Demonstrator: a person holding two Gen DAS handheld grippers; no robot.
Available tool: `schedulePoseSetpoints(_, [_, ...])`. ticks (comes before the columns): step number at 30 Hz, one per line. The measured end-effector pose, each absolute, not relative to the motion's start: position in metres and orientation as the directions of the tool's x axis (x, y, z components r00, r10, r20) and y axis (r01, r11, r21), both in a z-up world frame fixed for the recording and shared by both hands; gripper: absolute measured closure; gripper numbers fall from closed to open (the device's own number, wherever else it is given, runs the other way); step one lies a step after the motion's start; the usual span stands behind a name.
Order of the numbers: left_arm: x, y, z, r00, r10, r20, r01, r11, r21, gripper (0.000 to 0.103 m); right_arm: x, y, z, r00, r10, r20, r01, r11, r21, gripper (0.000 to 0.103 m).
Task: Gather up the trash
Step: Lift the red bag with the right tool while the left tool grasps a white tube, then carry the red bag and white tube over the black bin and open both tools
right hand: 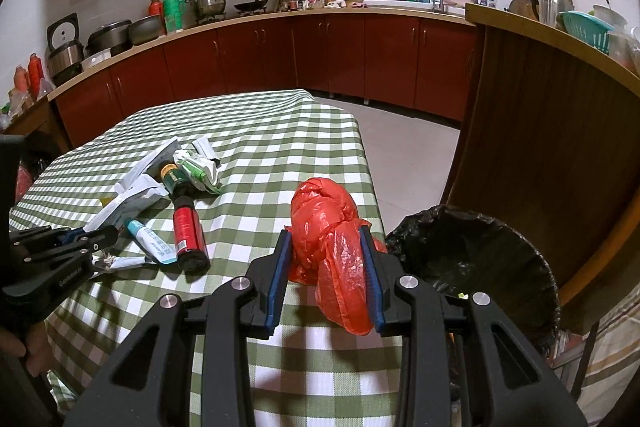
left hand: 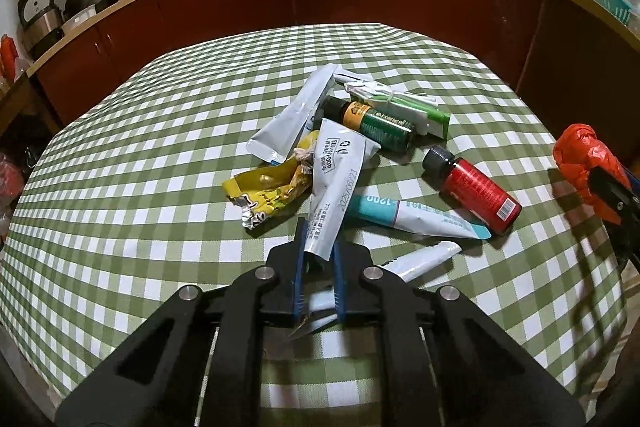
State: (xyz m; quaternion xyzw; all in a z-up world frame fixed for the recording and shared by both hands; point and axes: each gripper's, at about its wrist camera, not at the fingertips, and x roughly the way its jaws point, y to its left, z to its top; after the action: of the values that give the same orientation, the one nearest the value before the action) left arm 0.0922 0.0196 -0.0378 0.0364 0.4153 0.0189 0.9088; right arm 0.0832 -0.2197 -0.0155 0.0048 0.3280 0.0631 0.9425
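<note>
While the left gripper [left hand: 318,247] pinches a white tube [left hand: 334,183] over the trash pile mid-table, the right gripper [right hand: 326,275] clamps a red plastic bag [right hand: 328,227] at the table's [right hand: 280,147] right edge, apparently beside the black-lined bin [right hand: 480,251].

In the left wrist view, the lower end of a white sachet [left hand: 334,183] is hidden between the left gripper [left hand: 318,259] pads. A yellow wrapper [left hand: 268,193] lies partly buried under it. The red bag [left hand: 580,163] is partly covered by the right gripper at the frame edge. In the right wrist view, the black-lined bin [right hand: 480,259] interior is too dark to read, and the desk [right hand: 256,147] runs off the bottom edge.
</note>
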Motion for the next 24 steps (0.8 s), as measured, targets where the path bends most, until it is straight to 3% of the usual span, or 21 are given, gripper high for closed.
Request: schedulePoseSetpoints(24, [0.069, -0.005, 0.005, 0.739, -0.008, -0.674, 0.039, 0.999, 0.031, 0.094, 0.079, -0.240, -0.003, 0.806, 0.068, -0.588, -0.061, 0.998, 0.031, 0.069])
